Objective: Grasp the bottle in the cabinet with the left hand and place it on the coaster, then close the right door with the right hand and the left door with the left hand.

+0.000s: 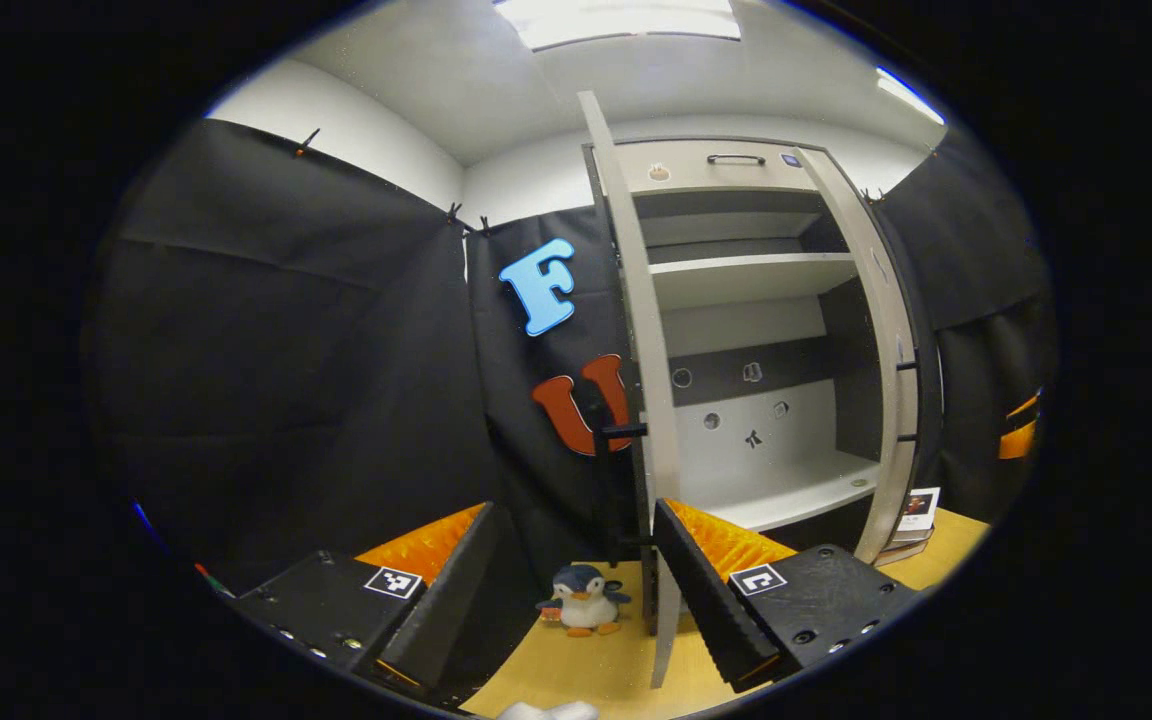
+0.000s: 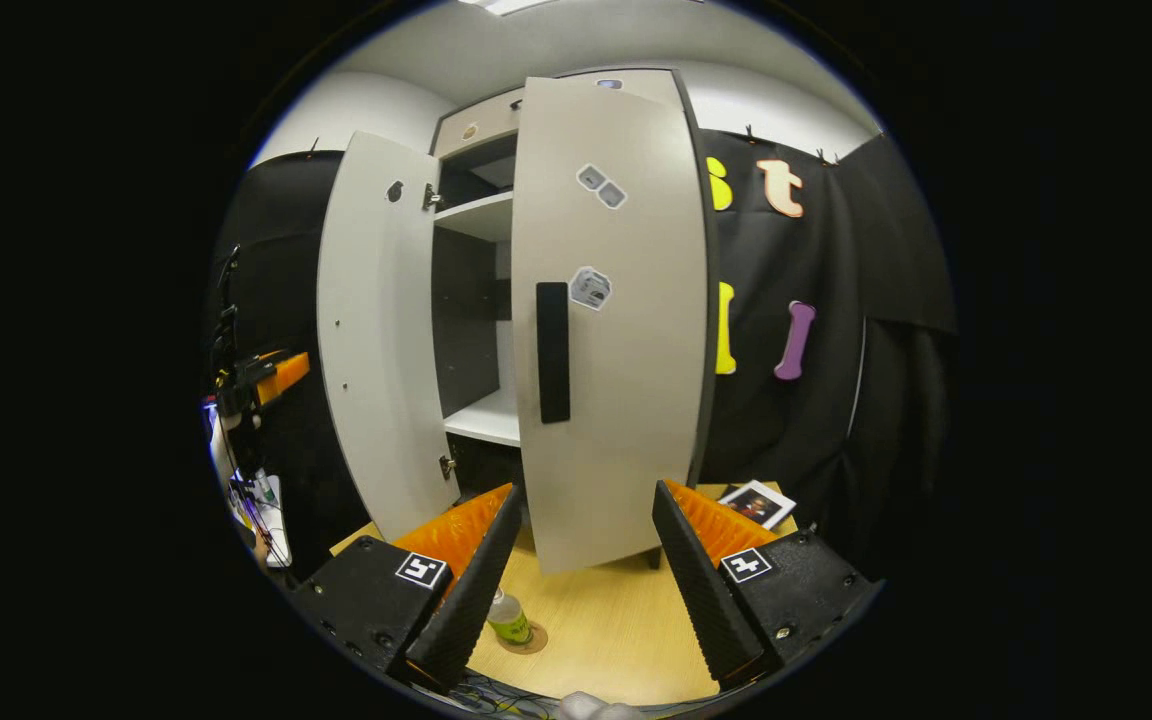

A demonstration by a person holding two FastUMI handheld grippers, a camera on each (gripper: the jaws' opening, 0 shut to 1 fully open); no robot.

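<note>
The bottle [image 2: 509, 618], small with a green label, stands upright on the round coaster [image 2: 530, 639] on the wooden table, low in the right gripper view beside my right gripper's left finger. My right gripper [image 2: 586, 495] is open and empty, facing the outer face of the right door [image 2: 626, 330], which is swung partway in; its black handle [image 2: 553, 352] is just above the fingers. The left door [image 2: 376, 330] stands wide open. My left gripper [image 1: 571, 520] is open and empty, pointing at the left door's edge [image 1: 641, 330] and its handle [image 1: 621, 431]. The cabinet shelf [image 1: 786, 490] is bare.
A small penguin toy [image 1: 584, 600] sits on the table [image 1: 626, 665] between my left fingers, in front of the left door. A photo card [image 2: 756, 503] lies on the table right of the cabinet. Cables and gear [image 2: 246, 400] hang at the far left.
</note>
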